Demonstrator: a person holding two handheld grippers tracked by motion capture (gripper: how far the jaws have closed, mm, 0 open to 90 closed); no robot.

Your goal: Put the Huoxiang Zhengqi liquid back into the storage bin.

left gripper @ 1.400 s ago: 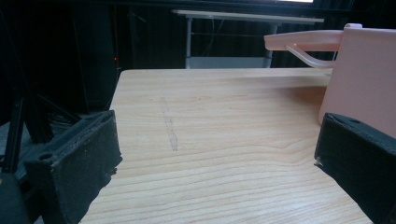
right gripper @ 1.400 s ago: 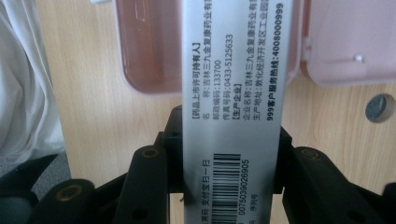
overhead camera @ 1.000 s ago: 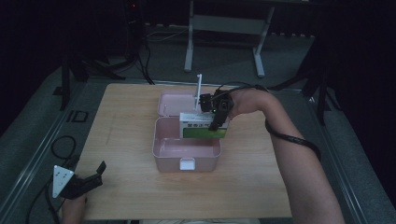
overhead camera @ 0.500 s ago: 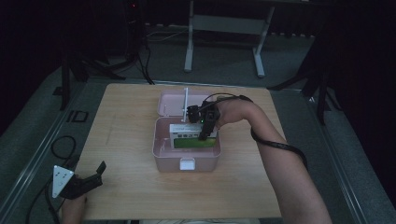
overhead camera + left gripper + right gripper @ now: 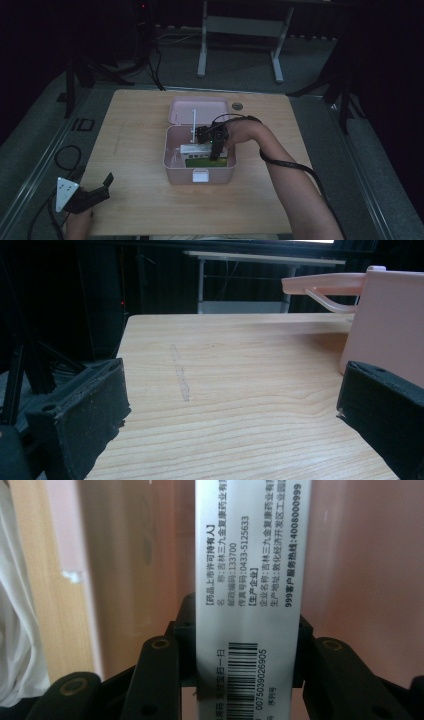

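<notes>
A pink storage box stands open mid-table, its lid lying flat behind it. My right gripper reaches into the box from the right and is shut on a white and green medicine carton held low inside. In the right gripper view the carton's white printed side, with its barcode, is clamped between the black jaws of my right gripper, with the pink inner wall behind. My left gripper rests at the table's near left corner, open and holding nothing. In the left gripper view my left gripper faces bare wood, with the pink box at the right.
A thin white rod stands upright at the box's back edge. A small round grommet sits in the tabletop right of the lid. A desk frame and cables stand on the floor beyond the table.
My right gripper has carried the carton from above the box's back edge forward and down into the box. The left gripper has not moved.
</notes>
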